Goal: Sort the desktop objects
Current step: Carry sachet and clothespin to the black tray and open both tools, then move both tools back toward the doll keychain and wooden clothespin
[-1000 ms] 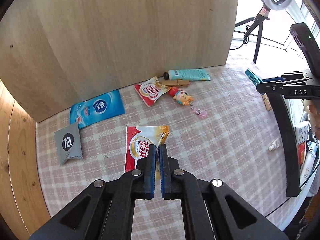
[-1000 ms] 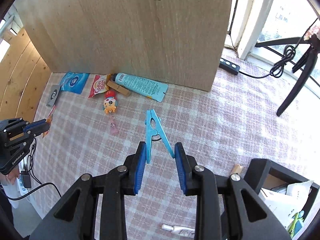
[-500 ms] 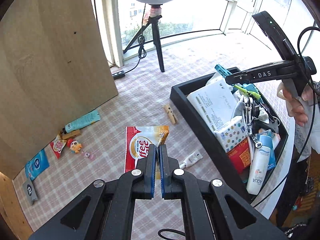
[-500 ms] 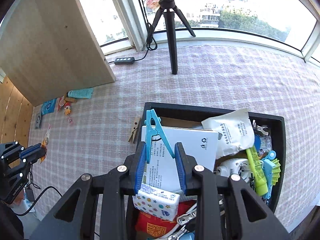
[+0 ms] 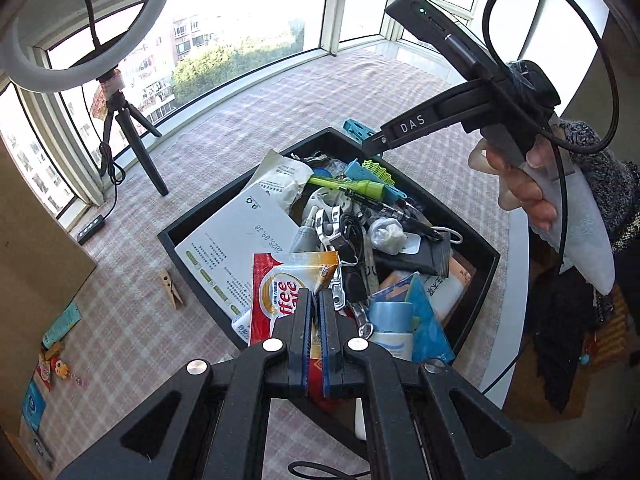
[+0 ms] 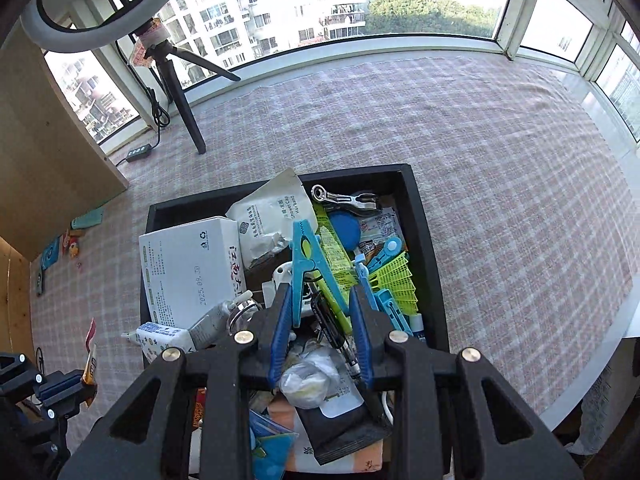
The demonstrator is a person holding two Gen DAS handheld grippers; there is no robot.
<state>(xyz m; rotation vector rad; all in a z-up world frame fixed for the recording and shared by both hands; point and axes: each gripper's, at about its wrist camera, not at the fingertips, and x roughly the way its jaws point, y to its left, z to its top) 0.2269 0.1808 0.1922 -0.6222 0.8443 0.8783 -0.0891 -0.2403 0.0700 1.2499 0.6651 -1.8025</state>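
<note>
Sachet [image 5: 288, 284] first, on your left: your left gripper [image 5: 315, 344] had its jaws pinched nearly together on the near edge of the red and orange coffee-creamer packet, which hung over the near left part of the black tray [image 5: 188, 248]. The packet's long axis ran away from the jaws toward the far side, its free end lying above the white box [image 5: 236, 240] in the tray. Left of the tray on the checked table [image 5: 280, 120], a wooden clothespin [image 5: 170, 282] and a few small items further left were not yet sorted.

Moving right, your right gripper [image 6: 322, 320] held the blue clothespin [image 6: 310, 268] with jaws partly apart, pressing on its two splayed legs. The pin's closed tip pointed away from you, its long axis in line with the jaws, and it sat directly over the middle of the crowded tray, above the yellow-green plastic pieces [image 6: 394, 284].

Both things were already above the tray, so the drop looked to need only a release straight down. I judge the right hand better placed, being nearer the centre; the sachet sat close to the tray's near left wall and might have slid out over the rim.
</note>
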